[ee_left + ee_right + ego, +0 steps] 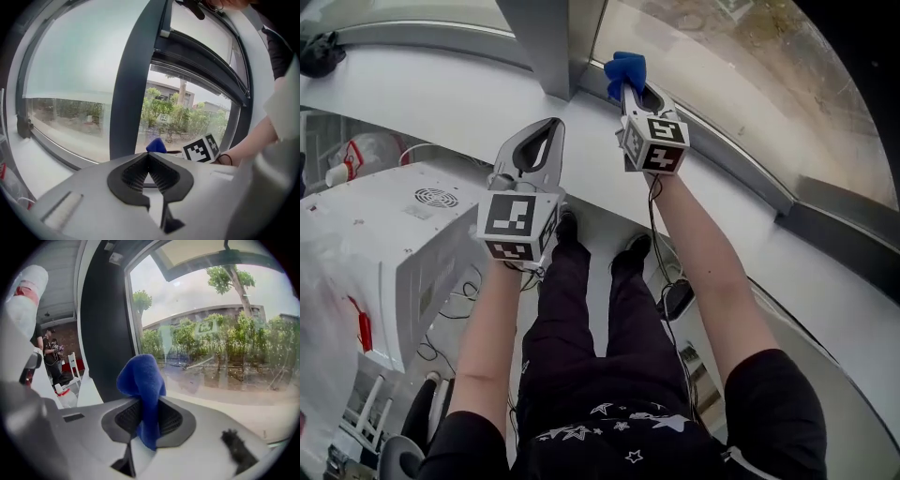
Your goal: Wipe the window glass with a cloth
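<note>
A blue cloth (625,70) is bunched in my right gripper (630,89), which is shut on it just above the sill, close to the window glass (722,56). In the right gripper view the cloth (143,380) sticks up from between the jaws of the gripper (147,411), with the glass (220,348) right behind it. My left gripper (546,131) hangs lower and to the left, shut on nothing, near the grey mullion (548,37). From the left gripper view its tips (149,158) meet, and beyond them the cloth (155,146) and the right gripper's marker cube (201,149) show.
A white sill (441,94) runs under the window, with a black object (319,52) at its far left. A white cabinet (403,244) stands at the left, and cables (670,281) trail on the floor by the person's feet.
</note>
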Tool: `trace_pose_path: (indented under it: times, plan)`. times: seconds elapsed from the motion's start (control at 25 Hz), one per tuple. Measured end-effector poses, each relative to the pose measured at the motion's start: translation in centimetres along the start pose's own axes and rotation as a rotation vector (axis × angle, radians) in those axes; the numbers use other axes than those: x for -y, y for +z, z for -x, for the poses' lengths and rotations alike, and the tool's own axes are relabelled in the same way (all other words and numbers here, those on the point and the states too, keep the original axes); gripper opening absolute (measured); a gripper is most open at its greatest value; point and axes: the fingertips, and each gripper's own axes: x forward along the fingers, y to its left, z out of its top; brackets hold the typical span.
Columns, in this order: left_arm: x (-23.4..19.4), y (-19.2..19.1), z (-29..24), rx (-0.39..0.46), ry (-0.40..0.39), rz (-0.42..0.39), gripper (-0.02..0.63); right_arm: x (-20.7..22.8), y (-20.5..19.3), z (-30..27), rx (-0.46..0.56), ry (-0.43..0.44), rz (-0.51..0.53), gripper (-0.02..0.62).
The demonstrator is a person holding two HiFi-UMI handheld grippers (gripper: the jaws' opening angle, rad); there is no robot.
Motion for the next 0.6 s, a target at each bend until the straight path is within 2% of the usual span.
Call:
trace_pose_path:
  times: [0.32, 0.6]
  plan:
    - [-2.6, 0.1, -0.6, -0.012, -0.011, -0.004, 0.009, -0.1, -0.8, -4.6, -0.018, -0.084, 0.023, 0.074]
    - [-0.3, -1.0, -1.4, -0.036, -0.032, 0.004, 0.009, 2.9, -1.5, -2.1, -0.009, -0.128, -0.009, 0.074]
